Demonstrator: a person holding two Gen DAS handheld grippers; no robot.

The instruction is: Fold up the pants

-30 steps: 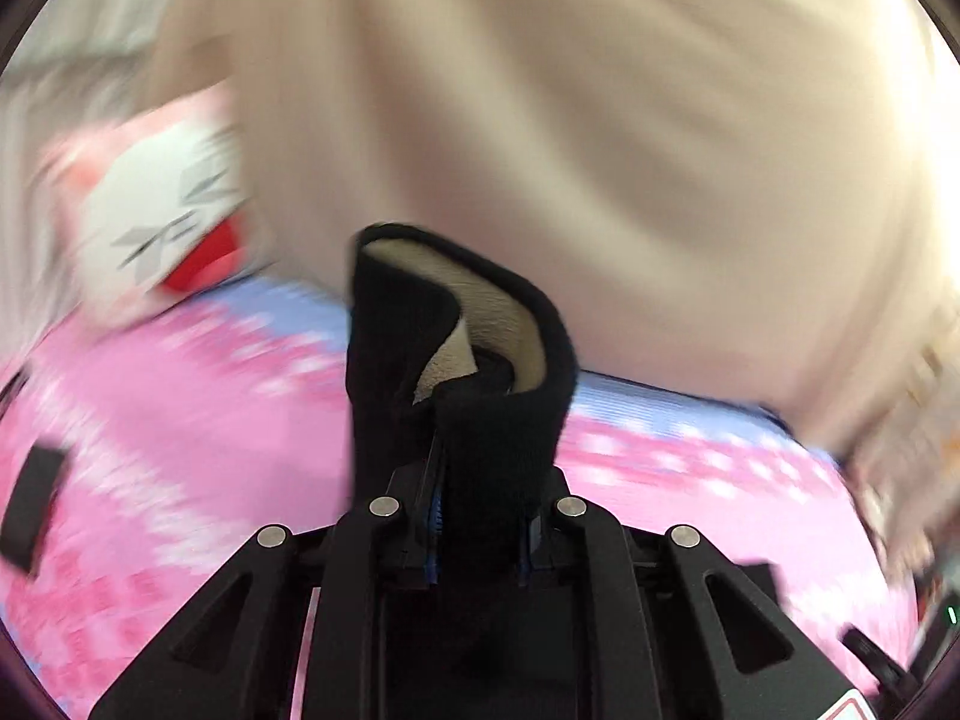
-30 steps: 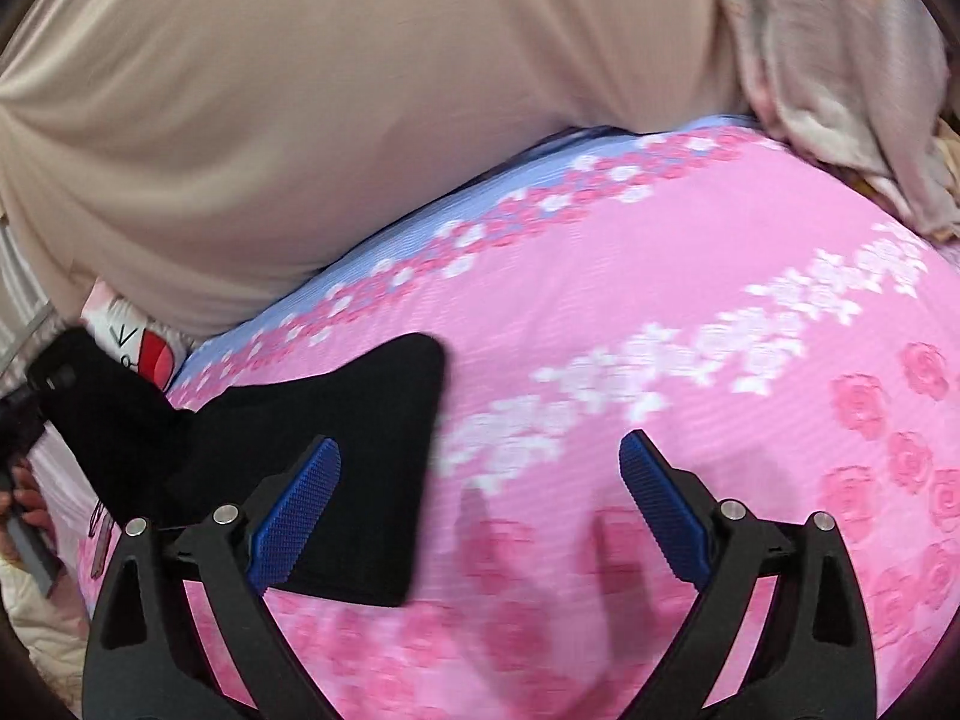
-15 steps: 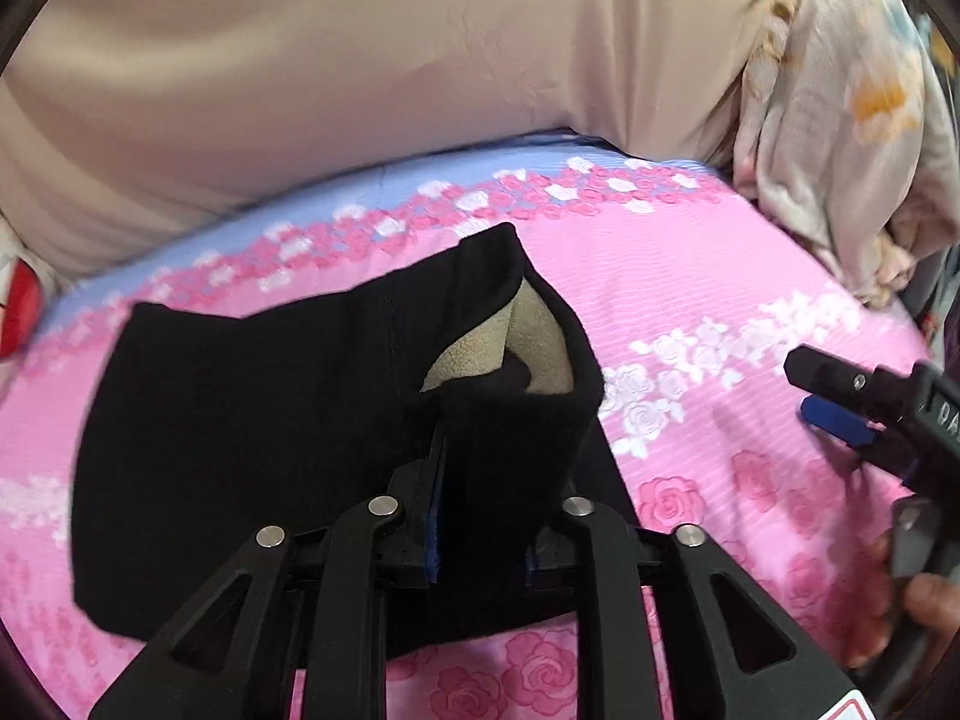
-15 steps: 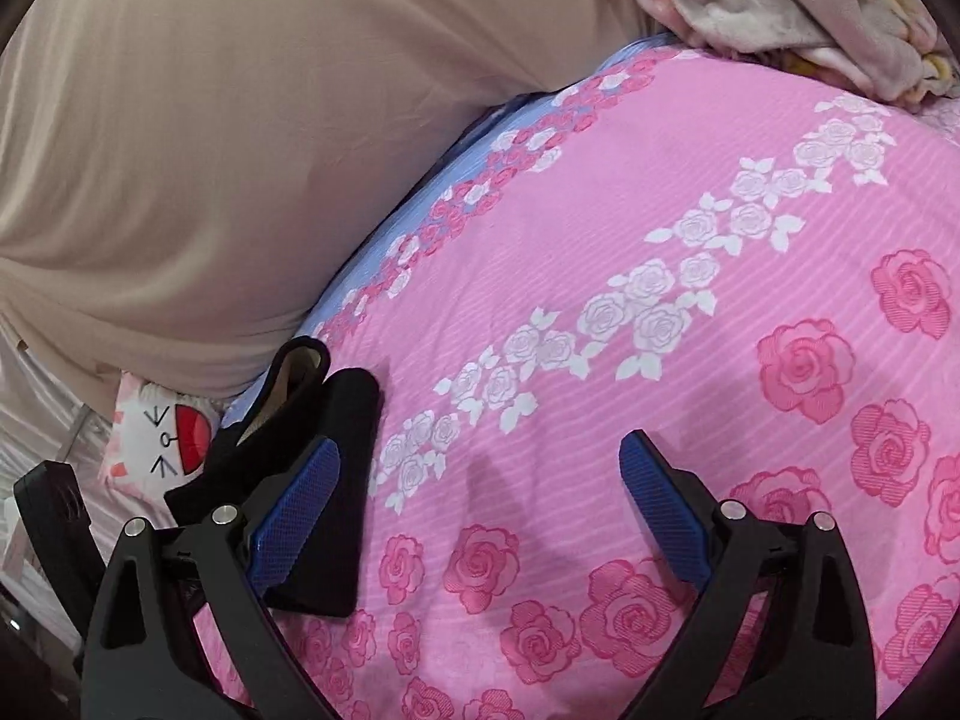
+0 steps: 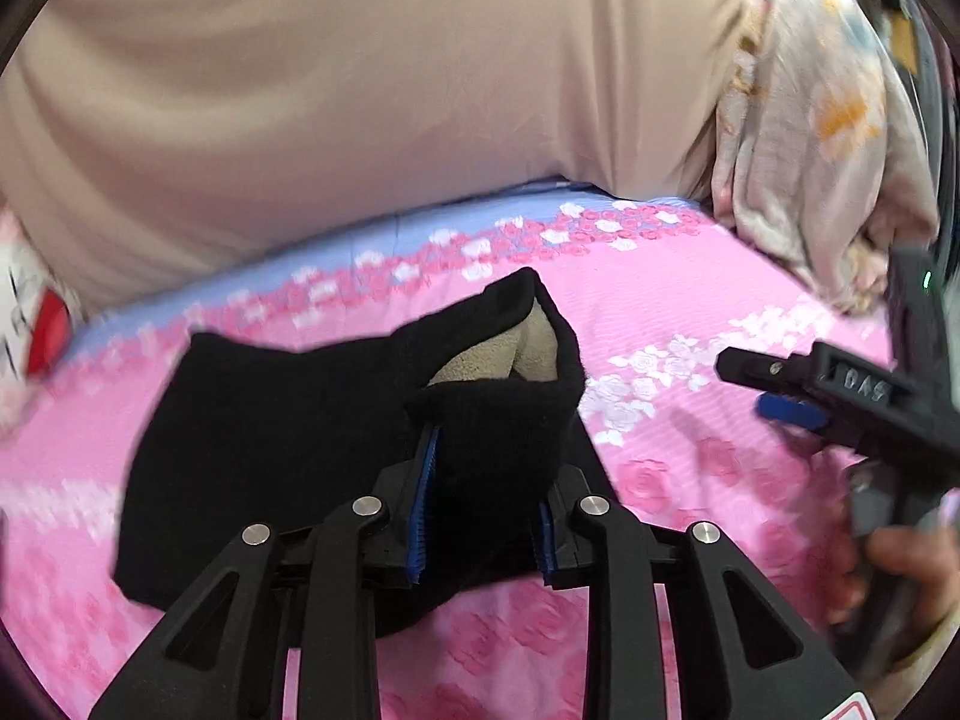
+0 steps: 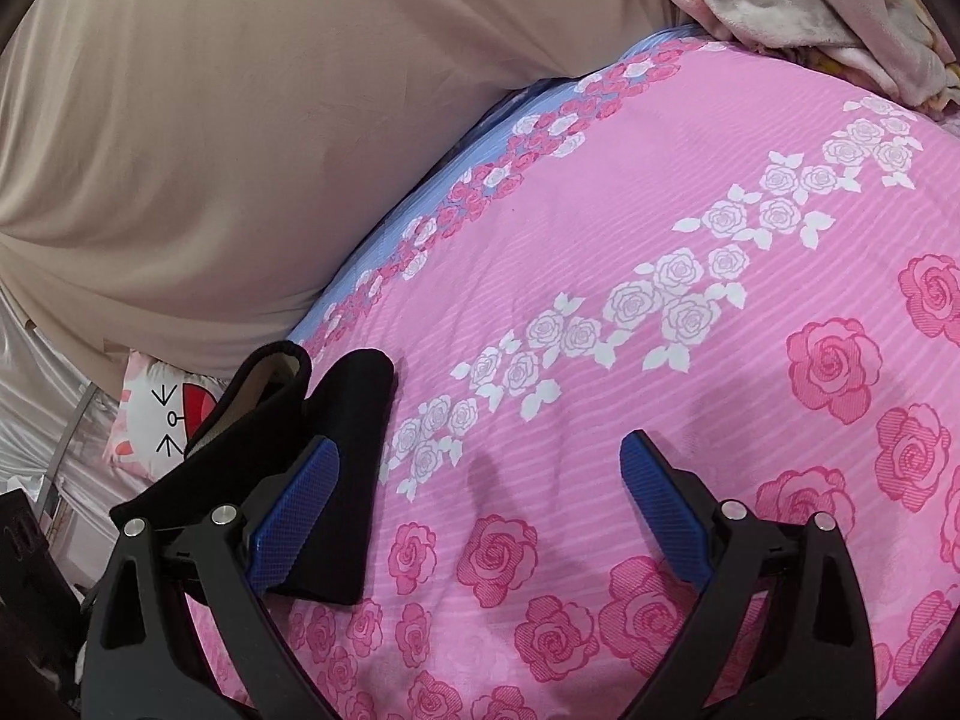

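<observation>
The black pants (image 5: pixel 264 420) with a beige fleece lining lie folded on the pink rose bedsheet (image 5: pixel 690 312). My left gripper (image 5: pixel 480 516) has its jaws parted around a raised fold of the pants, and the blue pads sit on either side of the cloth. The pants also show in the right wrist view (image 6: pixel 336 456) at the lower left. My right gripper (image 6: pixel 480 516) is open and empty above the bare sheet (image 6: pixel 690 420), to the right of the pants. It shows in the left wrist view (image 5: pixel 798 402) at the right.
A large beige cushion (image 5: pixel 360 90) lines the far edge of the bed. A pale floral blanket (image 5: pixel 810 120) is bunched at the far right. A white and red cat pillow (image 6: pixel 168 414) lies at the far left.
My left gripper swung and lowered the pants onto the sheet, and its jaws have since parted wider around the fold. My right gripper has stayed open and moved little.
</observation>
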